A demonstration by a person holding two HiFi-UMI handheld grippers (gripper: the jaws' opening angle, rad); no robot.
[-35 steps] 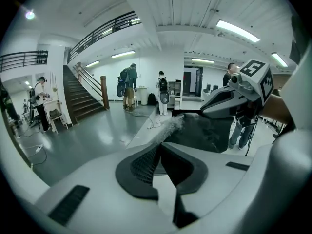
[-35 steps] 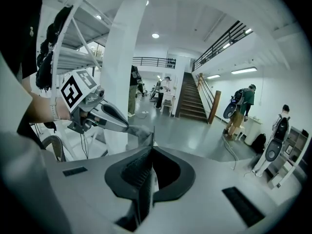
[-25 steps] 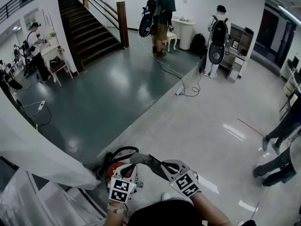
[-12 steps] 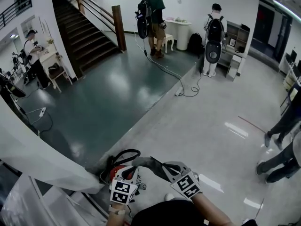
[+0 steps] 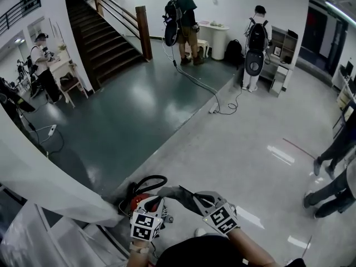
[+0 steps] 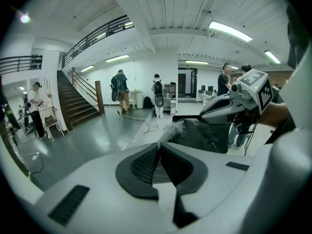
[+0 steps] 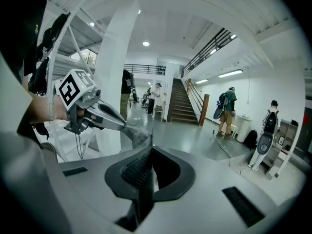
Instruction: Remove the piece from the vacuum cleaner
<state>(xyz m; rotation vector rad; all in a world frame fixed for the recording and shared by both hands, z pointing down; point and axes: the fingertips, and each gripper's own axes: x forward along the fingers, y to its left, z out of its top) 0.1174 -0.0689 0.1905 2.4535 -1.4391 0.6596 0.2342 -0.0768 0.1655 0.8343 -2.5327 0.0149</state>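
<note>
My left gripper is clenched. Its two dark pads are pressed together, and the dusty grey piece sits right at their tips, so I am pinching its near edge. My right gripper is also clenched, with a thin dark edge of the same piece standing up between its pads. In the right gripper view the piece continues to the left of center, where the long jaws of my other gripper hold it. In the head view both grippers are at the bottom middle of the frame, each with its marker cube toward me, and the piece stretches between them as a dark, slightly sagging shape. The vacuum cleaner has a red body. It stands on the floor just to the left of the piece, under my left gripper, and its black hose makes a loop above it. I cannot tell if the piece touches the cleaner. In the upper part of the frame there is a staircase, and two persons with backpacks stand far away.
</note>
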